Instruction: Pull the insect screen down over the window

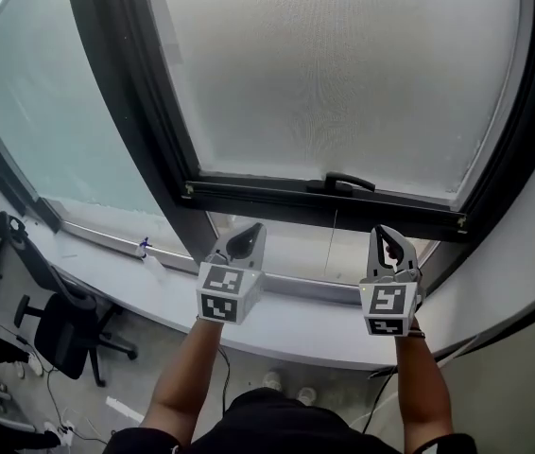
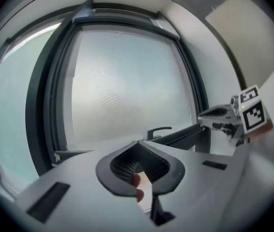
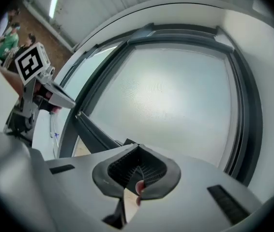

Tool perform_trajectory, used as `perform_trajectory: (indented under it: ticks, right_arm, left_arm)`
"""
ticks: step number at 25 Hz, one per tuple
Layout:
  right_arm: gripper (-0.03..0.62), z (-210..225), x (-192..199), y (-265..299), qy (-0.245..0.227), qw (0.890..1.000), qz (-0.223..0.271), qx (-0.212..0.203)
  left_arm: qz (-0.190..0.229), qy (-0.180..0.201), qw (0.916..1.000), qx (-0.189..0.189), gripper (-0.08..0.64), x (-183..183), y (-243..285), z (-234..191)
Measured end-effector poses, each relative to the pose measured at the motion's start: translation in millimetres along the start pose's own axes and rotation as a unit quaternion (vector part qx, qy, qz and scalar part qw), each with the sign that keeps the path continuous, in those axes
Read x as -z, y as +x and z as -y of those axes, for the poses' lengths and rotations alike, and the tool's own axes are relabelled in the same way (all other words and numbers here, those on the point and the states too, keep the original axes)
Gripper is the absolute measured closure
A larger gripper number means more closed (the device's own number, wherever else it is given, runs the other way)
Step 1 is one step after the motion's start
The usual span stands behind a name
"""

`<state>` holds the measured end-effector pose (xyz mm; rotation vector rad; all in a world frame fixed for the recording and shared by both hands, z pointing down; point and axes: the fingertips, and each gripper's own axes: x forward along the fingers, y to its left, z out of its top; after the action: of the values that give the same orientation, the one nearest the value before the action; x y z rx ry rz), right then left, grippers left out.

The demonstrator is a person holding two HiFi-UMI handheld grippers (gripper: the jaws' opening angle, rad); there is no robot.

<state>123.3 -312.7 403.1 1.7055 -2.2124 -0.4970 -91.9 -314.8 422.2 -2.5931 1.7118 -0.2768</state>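
The insect screen [image 1: 343,74] is a grey mesh that covers most of the window. Its dark bottom bar [image 1: 277,197] carries a black handle [image 1: 348,183] and hangs a little above the sill. My left gripper [image 1: 247,239] is below the bar, left of the handle, shut with nothing between its jaws. Right of the handle and also below the bar, my right gripper [image 1: 388,239] is shut and empty too. The left gripper view shows its closed tips [image 2: 138,143] in front of the screen [image 2: 127,91] and handle [image 2: 159,131]. In the right gripper view the closed tips [image 3: 137,146] face the screen [image 3: 175,95].
A white windowsill [image 1: 286,329] runs under both grippers. A fixed frosted pane [image 1: 50,121] lies to the left behind a thick dark frame [image 1: 126,93]. A small blue item [image 1: 143,246] sits on the sill. A black office chair [image 1: 60,329] stands on the floor at lower left.
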Motion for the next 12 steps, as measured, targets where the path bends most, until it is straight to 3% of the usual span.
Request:
perform_trajectory:
  ticks: [2, 6, 12]
  right_arm:
    - [0.586, -8.7, 2.5, -13.3, 0.041, 0.999, -0.001, -0.004]
    - [0.586, -34.9, 6.6, -38.4, 0.109, 0.994, -0.007, -0.020]
    - [0.586, -66.2, 18.6, -75.6, 0.104, 0.994, -0.029, -0.011]
  left_arm:
    - [0.014, -0.044, 0.9989, 0.003, 0.557, 1.9, -10.6, 0.3]
    - [0.022, -0.065, 0.9977, -0.002, 0.557, 11.4, -32.1, 0.0]
    - [0.020, -0.081, 0.9964, 0.009, 0.557, 33.2, -72.9, -2.4]
